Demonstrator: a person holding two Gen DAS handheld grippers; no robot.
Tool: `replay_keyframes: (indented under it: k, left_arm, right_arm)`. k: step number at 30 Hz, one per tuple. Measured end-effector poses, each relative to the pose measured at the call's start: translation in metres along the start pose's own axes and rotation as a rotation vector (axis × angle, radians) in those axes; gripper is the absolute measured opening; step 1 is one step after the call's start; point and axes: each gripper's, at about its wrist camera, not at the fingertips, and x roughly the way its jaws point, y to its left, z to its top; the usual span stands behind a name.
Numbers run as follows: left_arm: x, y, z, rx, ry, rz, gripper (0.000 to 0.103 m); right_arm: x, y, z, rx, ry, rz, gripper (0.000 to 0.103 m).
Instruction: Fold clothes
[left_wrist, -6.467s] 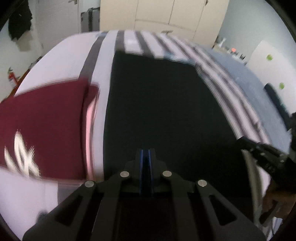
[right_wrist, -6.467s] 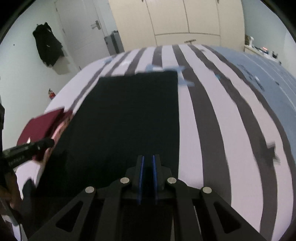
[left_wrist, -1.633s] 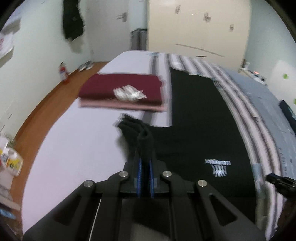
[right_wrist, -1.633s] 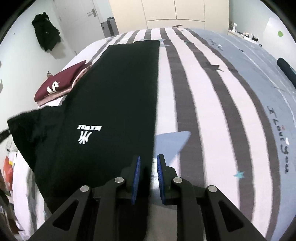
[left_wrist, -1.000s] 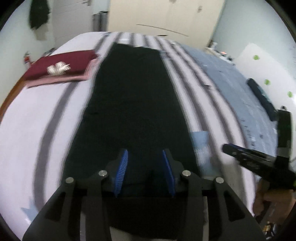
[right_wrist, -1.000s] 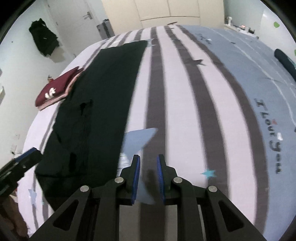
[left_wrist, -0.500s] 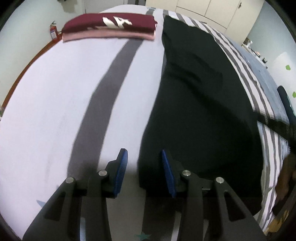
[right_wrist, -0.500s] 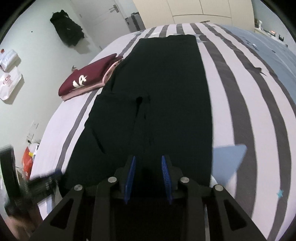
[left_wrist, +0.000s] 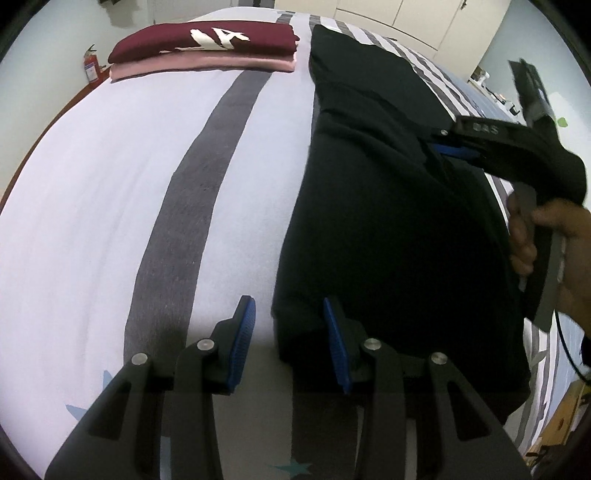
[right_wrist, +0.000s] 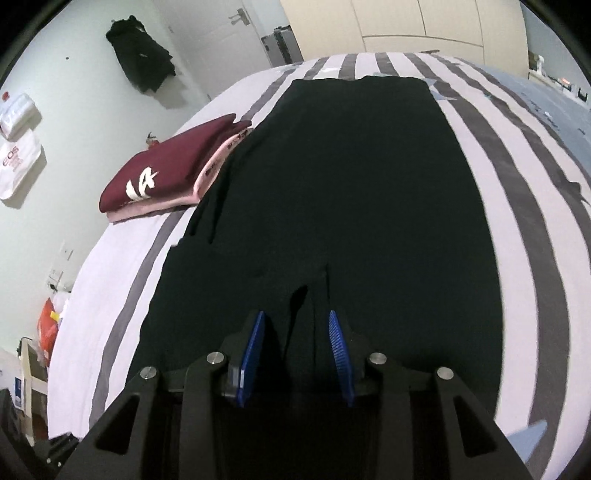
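On the striped bed (left_wrist: 92, 177), both grippers gape over the black garment (right_wrist: 369, 192): left gripper (left_wrist: 289, 338), right gripper (right_wrist: 296, 349)

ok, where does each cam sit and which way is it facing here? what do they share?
Left wrist: on the left tongs, looking along the striped bedsheet at the long black garment; open blue fingers, the right tongs and holding hand show.
Right wrist: on the right tongs, over that garment, facing the cupboards; open blue fingers show.
Shared: garment, folded maroon top.
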Motion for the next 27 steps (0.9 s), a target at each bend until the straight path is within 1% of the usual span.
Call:
replay_keyframes:
  k: [2,3,4,5,12,13,16,17,20,21,25,27]
  left_arm:
    - [0.001,0.002,0.0,0.001,0.0,-0.001,0.035]
    - [0.001,0.003,-0.001,-0.001,0.0,-0.002,0.035]
    - [0.002,0.004,-0.001,-0.003,0.0,-0.003,0.035]
    - [0.002,0.005,-0.001,-0.006,0.001,-0.004,0.035]
    - [0.005,0.002,0.002,-0.018,0.001,0.004,0.035]
    - [0.006,0.002,0.003,-0.017,0.002,0.005,0.035]
    - [0.006,-0.012,0.007,-0.011,0.008,0.005,0.035]
    - [0.004,-0.011,0.009,-0.016,0.01,0.001,0.035]
    - [-0.004,-0.007,0.016,-0.047,0.007,-0.013,0.035]
    - [-0.006,-0.006,0.022,-0.049,-0.005,-0.014,0.035]
    - [-0.001,-0.01,0.064,-0.02,-0.071,-0.028,0.035]
    - [0.001,-0.011,0.086,-0.006,-0.104,-0.035,0.035]
  right_arm:
    - [0.004,0.001,0.003,-0.013,-0.001,0.011,0.032]
    - [0.005,0.0,0.005,-0.009,-0.008,0.022,0.024]
    - [0.007,0.001,0.007,-0.019,-0.003,0.012,0.017]
    - [0.01,0.001,0.009,-0.031,0.004,-0.001,0.006]
    - [0.021,0.001,0.022,-0.067,0.008,-0.023,0.003]
    - [0.022,0.0,0.026,-0.065,0.0,-0.037,0.0]
    - [0.024,-0.008,0.037,-0.033,-0.019,-0.069,0.0]
    - [0.025,-0.011,0.041,-0.02,-0.022,-0.081,0.0]
    - [0.025,-0.014,0.044,-0.023,-0.019,-0.072,0.0]
    - [0.025,-0.015,0.045,-0.025,-0.017,-0.069,0.0]
    - [0.001,-0.008,0.038,-0.063,-0.058,-0.066,0.0]
    - [-0.013,-0.004,0.03,-0.061,-0.069,-0.051,0.003]
